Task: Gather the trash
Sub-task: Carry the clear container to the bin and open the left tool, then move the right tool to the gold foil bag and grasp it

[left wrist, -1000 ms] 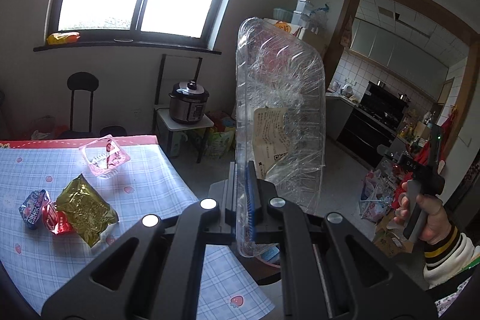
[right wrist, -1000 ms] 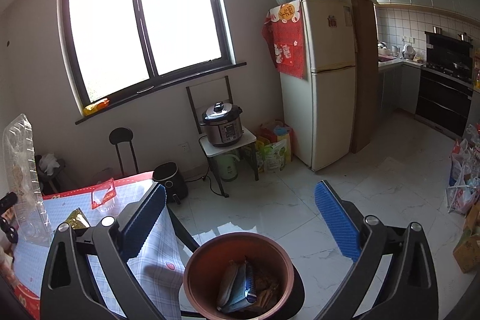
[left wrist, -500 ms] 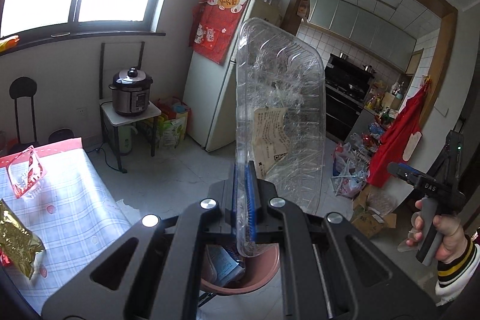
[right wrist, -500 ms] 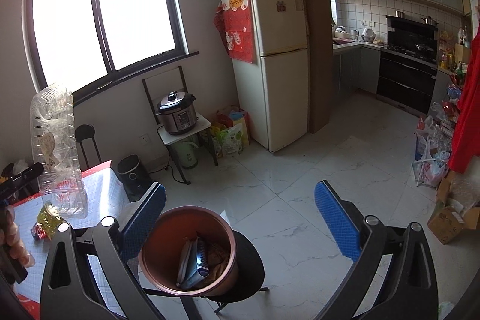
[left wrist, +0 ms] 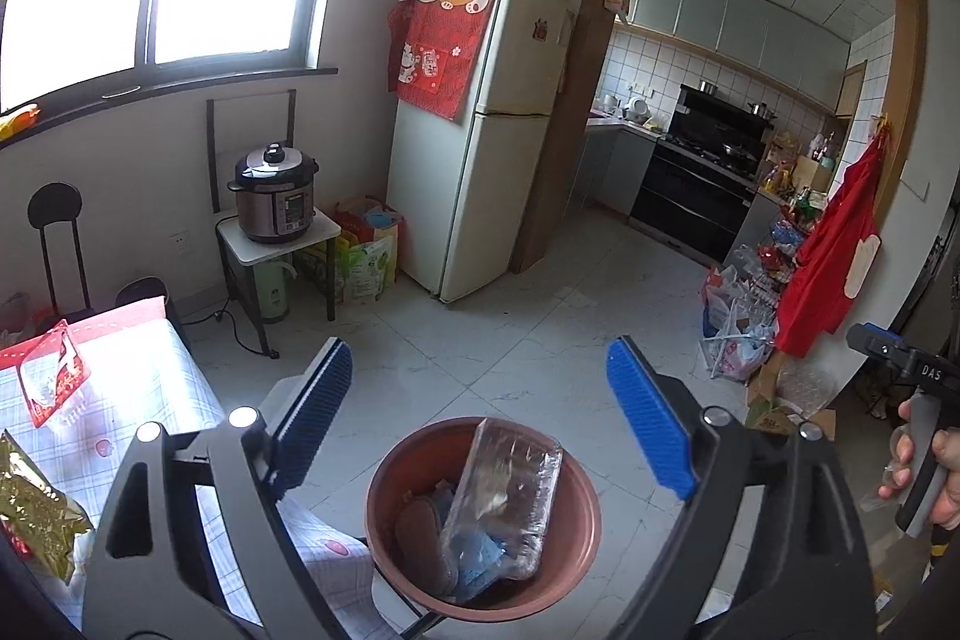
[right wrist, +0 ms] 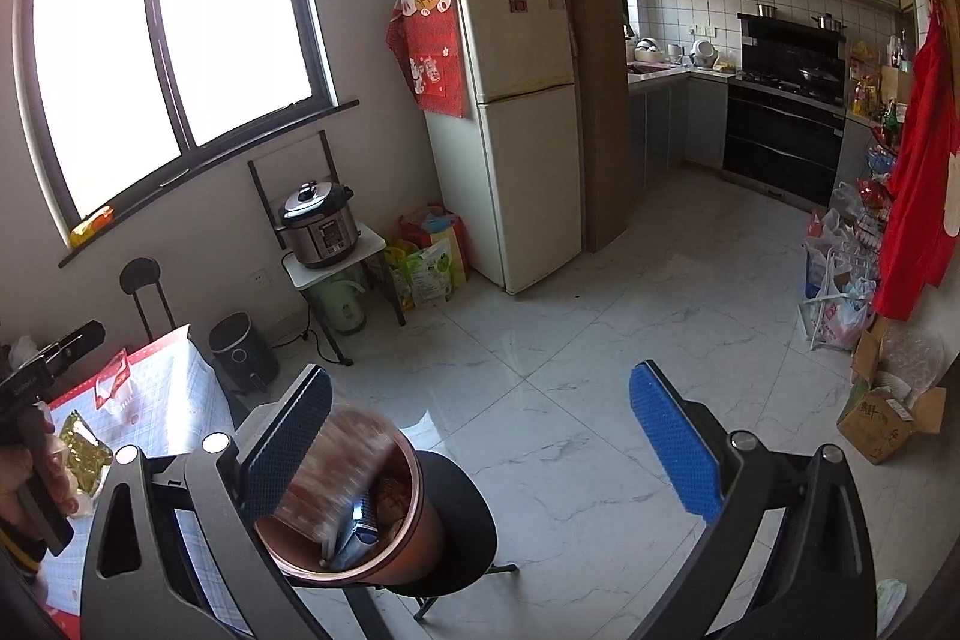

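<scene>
Your left gripper and right gripper, fingers spread, hover over white marble floor tiles. The clear plastic tray leans inside the brown bin beside the checked-cloth counter.

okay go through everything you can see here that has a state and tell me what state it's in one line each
Left tool: open, empty.
Right tool: open, empty.
Clear plastic tray: in the bin, tilted.
Bin: uncovered, holding trash.
Gold wrapper: lying on the table.
Fridge: doors shut.
Pressure cooker: lid on.
</scene>
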Motion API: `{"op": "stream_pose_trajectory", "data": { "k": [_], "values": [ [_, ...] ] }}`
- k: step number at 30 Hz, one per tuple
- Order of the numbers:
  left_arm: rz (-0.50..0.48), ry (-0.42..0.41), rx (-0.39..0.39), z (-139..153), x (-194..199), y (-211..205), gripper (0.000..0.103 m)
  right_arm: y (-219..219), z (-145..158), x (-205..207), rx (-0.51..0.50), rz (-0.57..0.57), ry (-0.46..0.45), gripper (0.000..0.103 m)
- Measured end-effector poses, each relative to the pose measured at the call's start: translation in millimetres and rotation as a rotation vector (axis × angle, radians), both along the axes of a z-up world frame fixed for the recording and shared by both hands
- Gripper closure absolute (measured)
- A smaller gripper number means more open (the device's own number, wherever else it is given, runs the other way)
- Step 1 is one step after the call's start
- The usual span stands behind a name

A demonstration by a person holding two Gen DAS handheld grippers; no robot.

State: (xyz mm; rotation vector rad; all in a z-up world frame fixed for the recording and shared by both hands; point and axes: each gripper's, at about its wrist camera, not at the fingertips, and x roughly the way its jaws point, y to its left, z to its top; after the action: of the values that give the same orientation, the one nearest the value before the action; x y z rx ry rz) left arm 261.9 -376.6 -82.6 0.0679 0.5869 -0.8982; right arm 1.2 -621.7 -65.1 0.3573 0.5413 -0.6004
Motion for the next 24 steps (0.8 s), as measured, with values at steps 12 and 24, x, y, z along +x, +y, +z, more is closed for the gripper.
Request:
{"op": "stream_pose_trajectory", "data": {
  "k": [12, 24],
  "values": [
    [0.192, 0.014, 0.030, 19, 24, 125, 0.006, 44, -1, 45, 0.043, 0.080, -0.020, 0.006],
    [0.591, 0.024, 0.071, 21, 22, 341, 0.006, 136, -5, 116, 0.074, 0.236, 0.011, 0.006]
  ]
}}
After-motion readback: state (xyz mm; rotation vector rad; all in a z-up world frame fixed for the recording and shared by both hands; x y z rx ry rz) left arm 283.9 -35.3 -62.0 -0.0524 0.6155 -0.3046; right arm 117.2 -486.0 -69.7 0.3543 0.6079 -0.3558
